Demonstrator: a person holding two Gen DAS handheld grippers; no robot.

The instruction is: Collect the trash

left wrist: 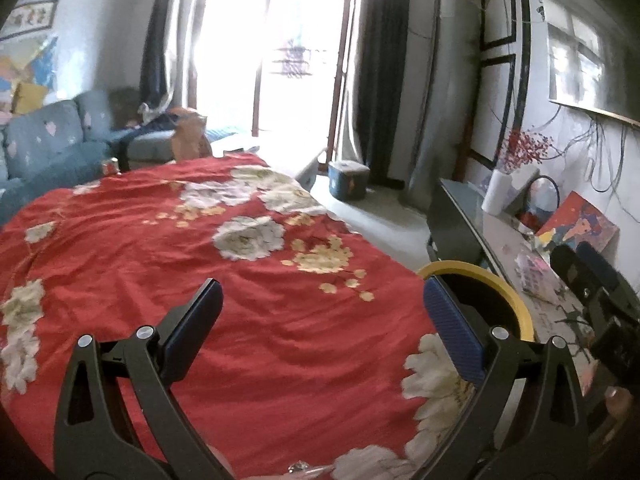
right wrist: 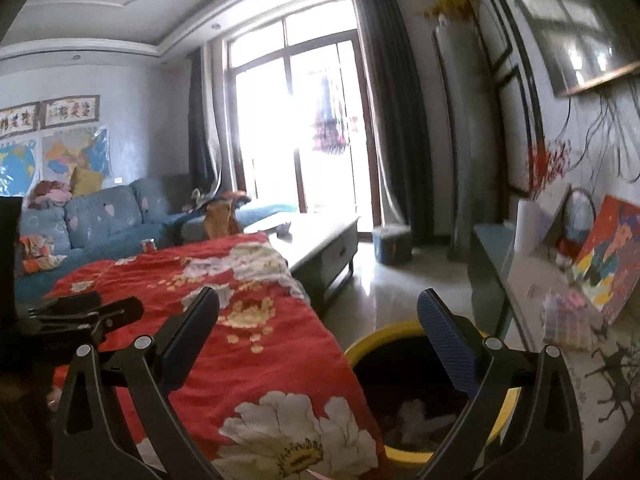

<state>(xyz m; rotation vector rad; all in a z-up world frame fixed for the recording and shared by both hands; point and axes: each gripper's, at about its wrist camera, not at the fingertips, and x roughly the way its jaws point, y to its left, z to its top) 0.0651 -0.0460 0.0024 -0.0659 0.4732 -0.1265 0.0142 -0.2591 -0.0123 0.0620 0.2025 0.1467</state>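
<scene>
A red floral cloth [left wrist: 192, 264] covers the table; it also shows in the right wrist view [right wrist: 248, 344]. A yellow-rimmed trash bin [right wrist: 404, 340] stands at the table's right edge, with white crumpled paper [right wrist: 416, 416] inside; its rim shows in the left wrist view [left wrist: 480, 270]. My left gripper [left wrist: 320, 304] is open and empty above the cloth. My right gripper [right wrist: 320, 312] is open and empty, hovering over the table edge and the bin. The left gripper [right wrist: 80, 316] appears at the left of the right wrist view. A small clear wrapper [left wrist: 300, 468] lies at the cloth's near edge.
A blue sofa [right wrist: 100, 216] stands behind the table, a small can [right wrist: 149, 245] at the table's far edge, a low coffee table [right wrist: 320, 240] beyond. A side counter [right wrist: 560, 320] with a vase, a painting and clutter runs along the right. A blue box [right wrist: 392, 244] sits on the floor.
</scene>
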